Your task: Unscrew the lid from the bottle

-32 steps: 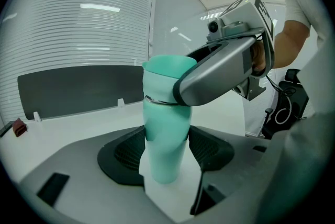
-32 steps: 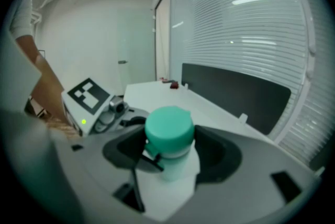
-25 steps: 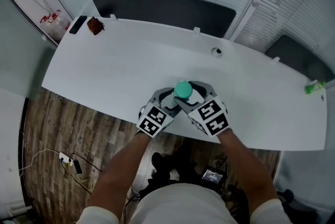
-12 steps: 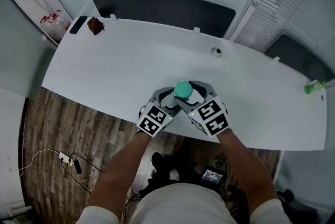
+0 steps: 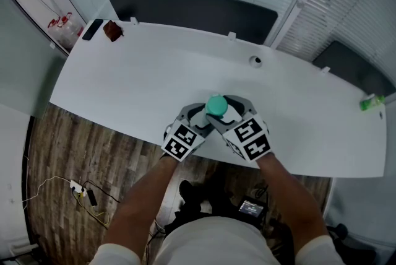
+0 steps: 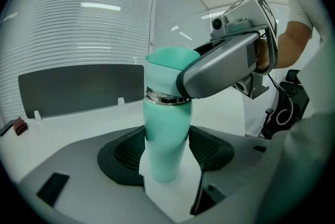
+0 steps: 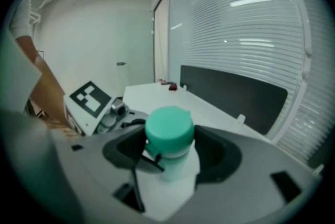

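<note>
A teal bottle (image 6: 165,134) stands upright on the white table (image 5: 136,84) near its front edge. My left gripper (image 6: 166,150) is shut on the bottle's body, with a dark pad pressed to each side. The teal lid (image 7: 168,131) sits on the neck above a metal ring. My right gripper (image 7: 170,150) is shut on the lid from the other side, and its grey jaw shows wrapped around the lid (image 6: 167,68) in the left gripper view. From the head view the lid (image 5: 216,106) shows between the left gripper (image 5: 197,116) and the right gripper (image 5: 230,110).
A small brown object (image 5: 112,30) and a black phone (image 5: 92,29) lie at the table's far left corner. A small round fitting (image 5: 255,61) sits mid-table, a green item (image 5: 372,103) at the right edge. Dark panels (image 5: 192,10) stand behind the table.
</note>
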A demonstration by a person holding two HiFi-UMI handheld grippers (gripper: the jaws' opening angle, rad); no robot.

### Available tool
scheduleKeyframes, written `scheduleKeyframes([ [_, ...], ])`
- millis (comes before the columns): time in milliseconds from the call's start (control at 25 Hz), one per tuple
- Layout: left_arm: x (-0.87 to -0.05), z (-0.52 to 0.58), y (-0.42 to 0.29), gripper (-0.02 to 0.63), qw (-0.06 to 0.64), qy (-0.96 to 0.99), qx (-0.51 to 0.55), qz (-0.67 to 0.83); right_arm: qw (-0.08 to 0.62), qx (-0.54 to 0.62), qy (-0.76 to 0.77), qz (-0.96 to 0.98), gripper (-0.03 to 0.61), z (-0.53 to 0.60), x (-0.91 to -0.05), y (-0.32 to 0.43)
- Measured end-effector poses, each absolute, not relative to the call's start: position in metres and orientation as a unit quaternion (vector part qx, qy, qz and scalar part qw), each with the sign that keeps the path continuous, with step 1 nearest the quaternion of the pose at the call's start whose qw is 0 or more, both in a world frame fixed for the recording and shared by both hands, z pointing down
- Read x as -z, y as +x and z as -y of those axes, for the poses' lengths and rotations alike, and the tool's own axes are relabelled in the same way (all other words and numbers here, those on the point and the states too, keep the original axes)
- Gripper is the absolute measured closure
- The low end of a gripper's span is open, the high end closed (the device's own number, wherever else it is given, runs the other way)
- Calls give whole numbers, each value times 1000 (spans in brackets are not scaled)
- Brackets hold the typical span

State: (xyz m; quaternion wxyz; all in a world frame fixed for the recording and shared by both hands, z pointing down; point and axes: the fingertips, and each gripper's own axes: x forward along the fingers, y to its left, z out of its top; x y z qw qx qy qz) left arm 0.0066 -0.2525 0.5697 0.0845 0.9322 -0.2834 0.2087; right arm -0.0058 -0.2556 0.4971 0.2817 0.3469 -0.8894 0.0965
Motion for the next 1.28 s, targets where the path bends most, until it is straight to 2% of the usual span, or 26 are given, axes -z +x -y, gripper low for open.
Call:
scheduleKeyframes([
  [1280, -563, 251, 1, 337, 76, 928, -223, 288, 240, -94, 367, 894, 276, 251, -463, 2],
])
